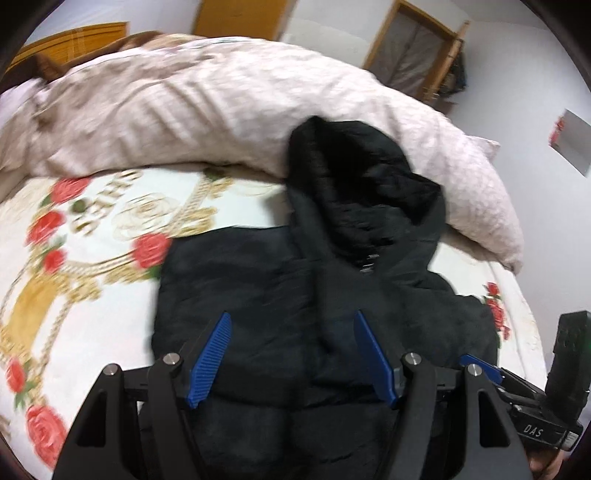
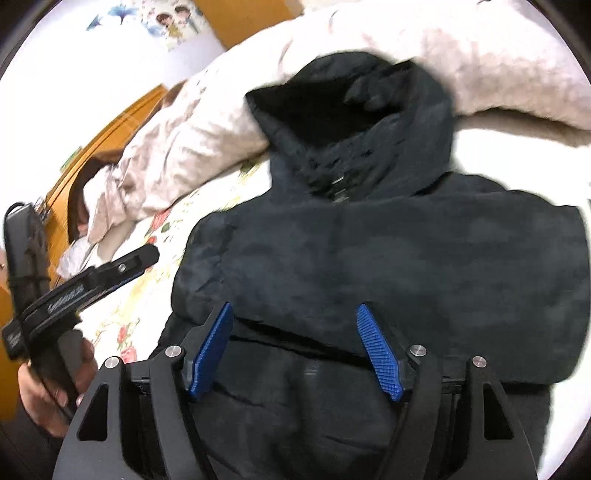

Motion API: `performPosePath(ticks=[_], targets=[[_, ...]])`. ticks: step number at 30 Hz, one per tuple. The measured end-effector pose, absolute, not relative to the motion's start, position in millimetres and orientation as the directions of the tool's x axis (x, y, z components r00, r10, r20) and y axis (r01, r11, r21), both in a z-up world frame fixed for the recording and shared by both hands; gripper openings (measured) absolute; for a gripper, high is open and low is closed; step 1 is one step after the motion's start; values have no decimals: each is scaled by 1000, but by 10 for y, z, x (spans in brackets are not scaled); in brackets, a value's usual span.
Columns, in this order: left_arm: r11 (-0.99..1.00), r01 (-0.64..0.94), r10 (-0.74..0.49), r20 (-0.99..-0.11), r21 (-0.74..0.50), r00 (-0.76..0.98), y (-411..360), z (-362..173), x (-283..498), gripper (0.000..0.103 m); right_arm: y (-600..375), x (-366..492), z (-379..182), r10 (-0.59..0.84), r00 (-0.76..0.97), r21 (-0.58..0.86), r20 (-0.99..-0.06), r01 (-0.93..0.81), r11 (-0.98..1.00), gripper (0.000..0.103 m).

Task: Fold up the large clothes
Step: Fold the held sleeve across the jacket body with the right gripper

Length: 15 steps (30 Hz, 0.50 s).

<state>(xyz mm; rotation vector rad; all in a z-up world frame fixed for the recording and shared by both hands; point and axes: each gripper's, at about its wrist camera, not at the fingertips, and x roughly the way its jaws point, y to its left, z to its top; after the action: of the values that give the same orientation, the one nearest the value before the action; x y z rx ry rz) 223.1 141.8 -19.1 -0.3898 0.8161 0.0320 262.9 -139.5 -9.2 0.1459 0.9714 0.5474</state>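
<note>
Black hooded jacket (image 2: 369,258) lay partly folded mid-bed (image 1: 92,240), hood left out, while left gripper (image 1: 291,354) and right gripper (image 2: 295,350) hovered apart, empty.

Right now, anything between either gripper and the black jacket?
Nothing visible. The left gripper and right gripper are both open, directly over the black jacket on the bed sheet. The pink duvet only sits behind the hood.

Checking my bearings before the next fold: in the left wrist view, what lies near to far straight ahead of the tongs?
Left tongs → black jacket body → its hood → pink duvet → wall.
</note>
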Motion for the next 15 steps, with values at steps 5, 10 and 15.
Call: performPosePath(ticks=[5,10,15], targets=[[943,-67,-194,-702,-326,685,993,-347,2664,62,-2191,2908,-122,316,571,261,-757,-180,949,70],[964,-115,-127,-796,-239,592,916,-1001,2896,38,-2461,3281,-490,214,553,193,-805,-97,976,49],[982,-101,-63,-786,-158,615,837,-1191,2846,40,-2269,3413,-906,152,533,101,-832,-123,987,48]])
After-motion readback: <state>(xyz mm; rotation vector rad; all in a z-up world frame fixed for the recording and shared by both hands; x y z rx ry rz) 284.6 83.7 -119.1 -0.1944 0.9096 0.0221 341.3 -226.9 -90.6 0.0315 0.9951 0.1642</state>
